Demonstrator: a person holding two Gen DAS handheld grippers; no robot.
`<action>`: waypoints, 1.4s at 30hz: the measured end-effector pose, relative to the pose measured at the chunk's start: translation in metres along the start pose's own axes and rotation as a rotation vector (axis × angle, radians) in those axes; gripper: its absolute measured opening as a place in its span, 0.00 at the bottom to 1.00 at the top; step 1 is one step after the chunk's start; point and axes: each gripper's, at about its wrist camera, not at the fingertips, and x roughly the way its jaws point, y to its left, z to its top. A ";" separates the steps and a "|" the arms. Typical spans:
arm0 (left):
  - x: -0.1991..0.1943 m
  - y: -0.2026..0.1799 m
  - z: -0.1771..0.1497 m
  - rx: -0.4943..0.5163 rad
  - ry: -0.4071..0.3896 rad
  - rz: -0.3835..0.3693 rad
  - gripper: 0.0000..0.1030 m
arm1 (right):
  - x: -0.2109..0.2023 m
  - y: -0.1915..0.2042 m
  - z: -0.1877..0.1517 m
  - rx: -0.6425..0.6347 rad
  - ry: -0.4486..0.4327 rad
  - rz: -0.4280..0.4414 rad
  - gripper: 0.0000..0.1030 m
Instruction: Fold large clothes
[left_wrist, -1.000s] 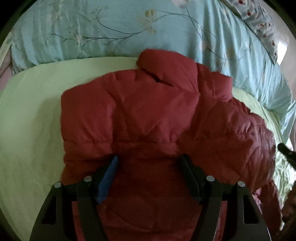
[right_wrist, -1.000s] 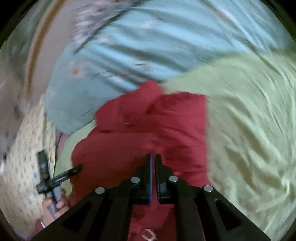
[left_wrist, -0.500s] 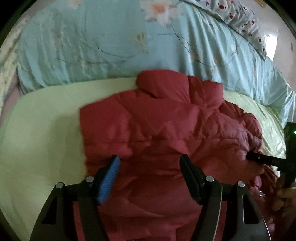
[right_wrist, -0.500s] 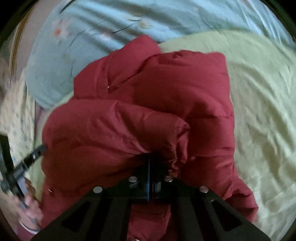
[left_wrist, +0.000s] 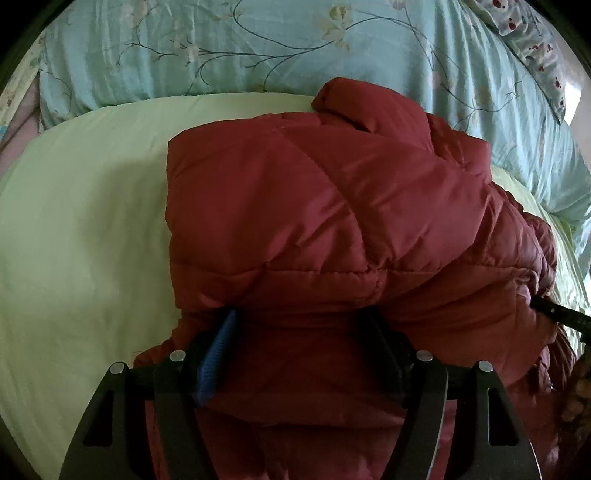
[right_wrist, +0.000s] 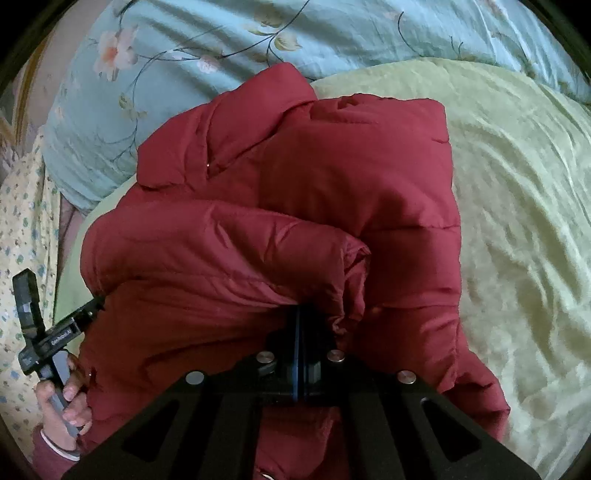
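Note:
A dark red puffer jacket (left_wrist: 314, 206) lies on a pale green bed sheet (left_wrist: 74, 229), collar toward the far side. My left gripper (left_wrist: 299, 328) is open, its jaws wide apart and low over the jacket's near part, fingertips tucked under a puffy fold. In the right wrist view the jacket (right_wrist: 332, 177) has one side folded over the body. My right gripper (right_wrist: 298, 321) is shut on the edge of that folded red layer (right_wrist: 229, 251). The other gripper (right_wrist: 48, 332), held in a hand, shows at the jacket's left edge.
A light blue floral quilt (left_wrist: 258, 40) lies bunched along the far side of the bed, also in the right wrist view (right_wrist: 177, 48). A yellow patterned fabric (right_wrist: 18, 229) lies at the left. Green sheet (right_wrist: 524, 221) spreads to the right of the jacket.
My right gripper has carried the jacket's side over the body and now rests low on it. My left gripper has moved closer to the jacket, still open.

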 end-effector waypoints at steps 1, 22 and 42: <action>0.001 0.000 0.002 0.000 0.003 0.006 0.70 | 0.000 -0.001 -0.001 -0.003 0.000 -0.004 0.00; -0.169 0.024 -0.138 -0.255 -0.035 0.065 0.70 | -0.033 0.010 -0.015 -0.030 -0.050 0.056 0.37; -0.204 0.068 -0.209 -0.282 0.030 0.054 0.70 | -0.135 -0.038 -0.105 0.138 -0.149 0.131 0.64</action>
